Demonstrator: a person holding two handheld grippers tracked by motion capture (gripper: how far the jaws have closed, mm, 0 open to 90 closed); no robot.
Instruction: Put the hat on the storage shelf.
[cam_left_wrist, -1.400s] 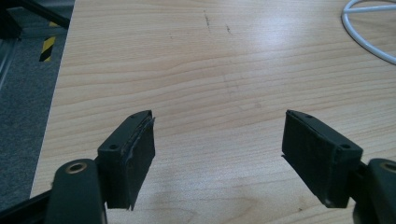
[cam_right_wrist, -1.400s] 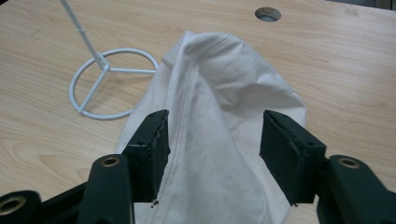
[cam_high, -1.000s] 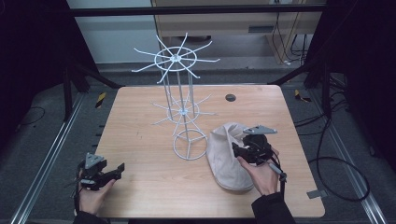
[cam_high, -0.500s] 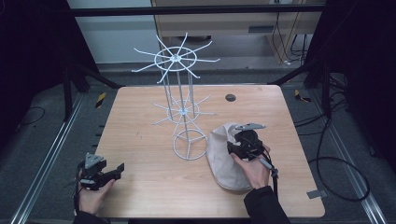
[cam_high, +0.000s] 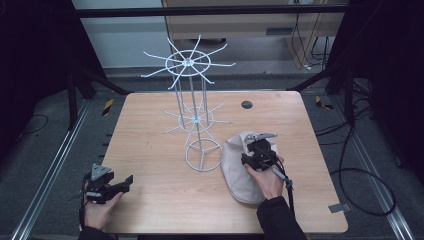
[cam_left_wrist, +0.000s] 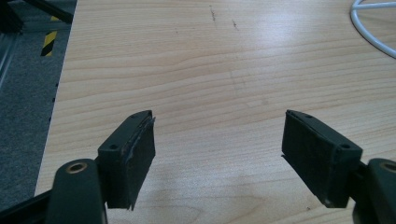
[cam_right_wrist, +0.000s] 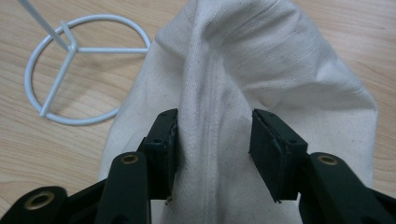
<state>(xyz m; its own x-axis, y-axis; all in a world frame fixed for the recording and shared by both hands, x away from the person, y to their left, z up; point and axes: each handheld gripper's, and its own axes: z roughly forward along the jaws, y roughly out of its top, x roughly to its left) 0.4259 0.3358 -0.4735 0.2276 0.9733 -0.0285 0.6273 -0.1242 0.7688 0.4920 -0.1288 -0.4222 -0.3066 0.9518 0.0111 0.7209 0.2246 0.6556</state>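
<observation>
A cream cloth cap (cam_high: 235, 172) lies on the wooden table (cam_high: 160, 200) to the right of a white wire stand (cam_high: 192, 120). My right gripper (cam_high: 251, 159) is lowered onto the cap. In the right gripper view a raised seam fold of the cloth (cam_right_wrist: 212, 116) stands between the two pads (cam_right_wrist: 163, 149) of my right gripper (cam_right_wrist: 212, 149). The jaws have just been closing; they sit at the fold's sides and are half apart. My left gripper (cam_high: 127, 181) rests near the table's front left corner, its jaws (cam_left_wrist: 217, 154) wide open over bare wood.
The stand's round base ring (cam_right_wrist: 88, 70) sits just left of the cap, and its edge (cam_left_wrist: 373, 28) lies ahead of the left gripper. The stand's upper wire arms (cam_high: 187, 62) spread wide. A dark round hole (cam_high: 246, 104) marks the far table side.
My right gripper has moved forward and down onto the cap, from its right edge towards its middle. The left hand and gripper have stayed in place.
</observation>
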